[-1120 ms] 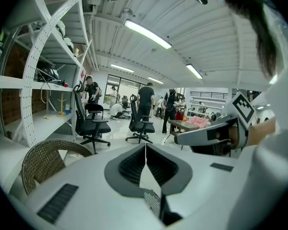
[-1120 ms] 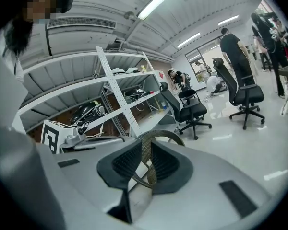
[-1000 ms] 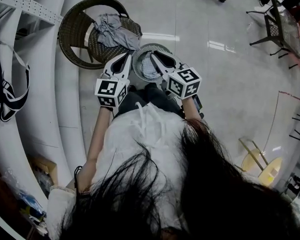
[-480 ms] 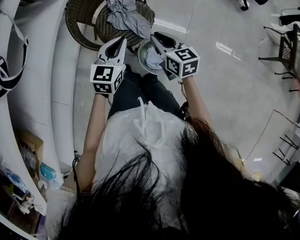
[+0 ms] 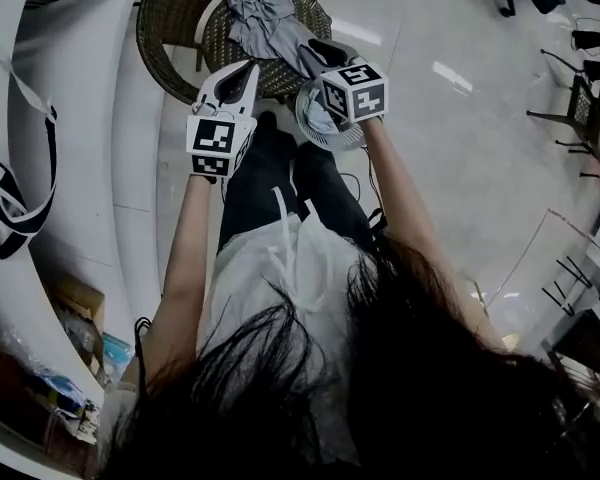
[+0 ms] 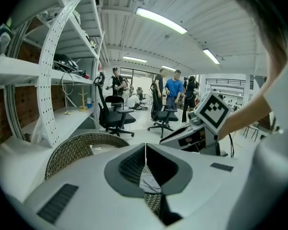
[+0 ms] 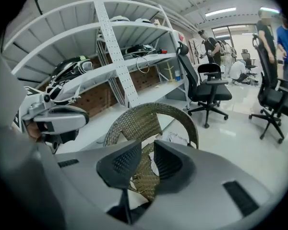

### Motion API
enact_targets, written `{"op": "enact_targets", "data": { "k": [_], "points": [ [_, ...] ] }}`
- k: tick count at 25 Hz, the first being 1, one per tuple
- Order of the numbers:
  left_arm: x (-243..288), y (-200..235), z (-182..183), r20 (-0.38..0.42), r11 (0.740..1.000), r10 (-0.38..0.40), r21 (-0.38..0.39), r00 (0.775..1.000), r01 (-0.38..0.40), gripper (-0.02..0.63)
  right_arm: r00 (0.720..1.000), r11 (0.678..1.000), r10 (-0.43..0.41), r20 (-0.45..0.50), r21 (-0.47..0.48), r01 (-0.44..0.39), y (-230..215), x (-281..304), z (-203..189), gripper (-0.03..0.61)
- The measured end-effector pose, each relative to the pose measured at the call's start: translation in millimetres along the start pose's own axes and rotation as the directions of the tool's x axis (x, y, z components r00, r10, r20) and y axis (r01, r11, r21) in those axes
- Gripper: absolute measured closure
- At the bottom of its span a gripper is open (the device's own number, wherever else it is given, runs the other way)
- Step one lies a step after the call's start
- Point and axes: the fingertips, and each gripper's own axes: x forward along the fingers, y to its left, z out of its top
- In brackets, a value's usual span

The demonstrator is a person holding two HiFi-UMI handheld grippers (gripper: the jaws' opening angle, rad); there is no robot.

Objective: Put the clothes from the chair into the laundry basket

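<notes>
While both hands have gone forward and down over the last second, the round brown wicker chair (image 5: 175, 13) has slid towards the top of my head view. The crumpled grey clothes (image 5: 263, 13) lie on its seat, untouched, none lifted yet.

A second ago my left gripper (image 5: 249, 67) hung short of the chair, level with the basket. Now its tip sits over the chair's front rim, just beside the clothes. Its jaws are pressed together along a thin seam with nothing caught in them; only wicker and a scrap of grey cloth show beyond them.

My right gripper (image 5: 315, 52) was over the round pale slatted laundry basket (image 5: 332, 144) before. Its tip has since crossed to the seat's near edge, by the lower end of the clothes, and the basket now lies beneath its marker cube. Its jaws stand a narrow slit apart, as they did earlier, and they hold nothing; I see chair weave through the slit.

The basket stands on the floor right against the chair's front, with some pale cloth in it already. White curved shelving (image 5: 80, 118) runs along the left.
</notes>
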Motion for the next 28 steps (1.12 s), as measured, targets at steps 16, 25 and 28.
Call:
{"op": "enact_targets", "data": {
  "k": [16, 25, 28],
  "points": [
    [105.4, 118.7, -74.3, -0.079, 0.997, -0.074, 0.002, 0.994, 0.075, 0.594, 0.949, 0.993, -0.098, -0.300, -0.094, 0.073, -81.4, 192.6, -90.3, 0.307],
    [138.8, 153.0, -127.8, -0.137, 0.997, -0.078, -0.021, 0.987, 0.076, 0.594, 0.918, 0.981, -0.164, -0.361, -0.154, 0.115, -119.4, 270.7, -129.5, 0.296],
    [145.1, 160.3, -141.6, -0.146, 0.997, -0.073, -0.036, 0.987, 0.068, 0.594, 0.908, 0.976, -0.192, -0.373, -0.172, 0.135, -132.8, 294.5, -139.9, 0.289]
  ]
}}
